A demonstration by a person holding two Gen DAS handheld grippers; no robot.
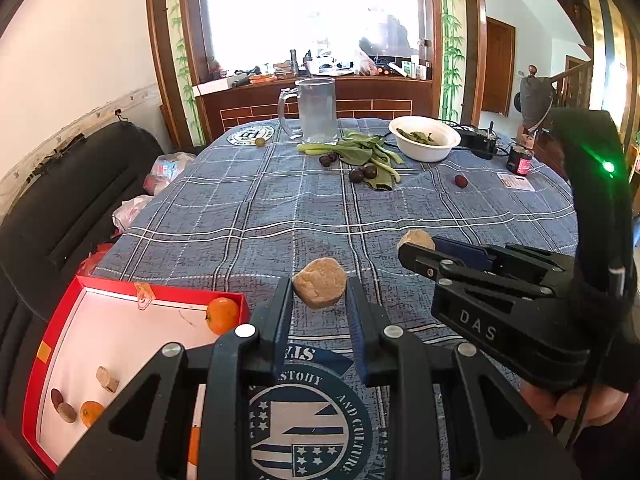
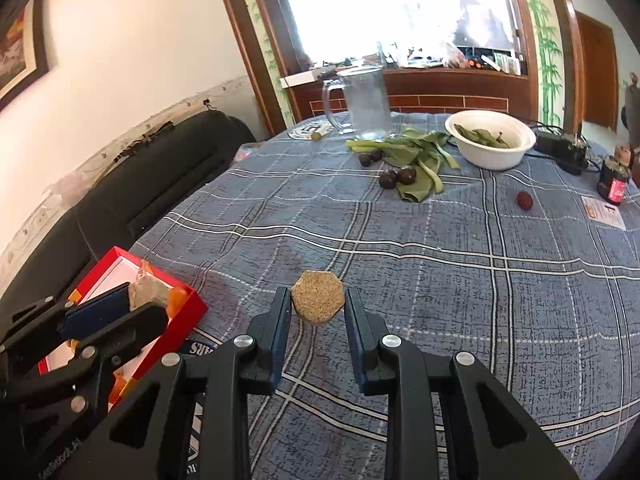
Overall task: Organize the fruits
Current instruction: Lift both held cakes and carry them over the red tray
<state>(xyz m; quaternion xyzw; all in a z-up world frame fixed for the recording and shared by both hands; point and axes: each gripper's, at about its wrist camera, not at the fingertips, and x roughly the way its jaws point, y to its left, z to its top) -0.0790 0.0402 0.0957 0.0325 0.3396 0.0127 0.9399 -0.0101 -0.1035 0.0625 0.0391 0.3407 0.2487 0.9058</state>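
My left gripper [image 1: 320,294] is shut on a tan lumpy fruit piece [image 1: 319,283], held above the plaid tablecloth just right of the red box [image 1: 60,320]. The box holds two oranges [image 1: 222,315], and small tan and brown pieces [image 1: 107,378]. My right gripper [image 2: 318,300] is shut on a second tan piece [image 2: 318,297]; it also shows in the left wrist view [image 1: 416,240]. The left gripper shows in the right wrist view [image 2: 136,300] over the box [image 2: 188,308]. Dark plums [image 1: 362,172] and a red fruit [image 1: 461,181] lie farther back.
A glass mug [image 1: 316,110], leafy greens [image 1: 360,150], a white bowl [image 1: 425,138] with greens, a small green fruit [image 1: 260,142], a dark jar [image 1: 519,160] and a black device [image 1: 480,140] stand at the table's far side. A black sofa [image 1: 60,200] is at left.
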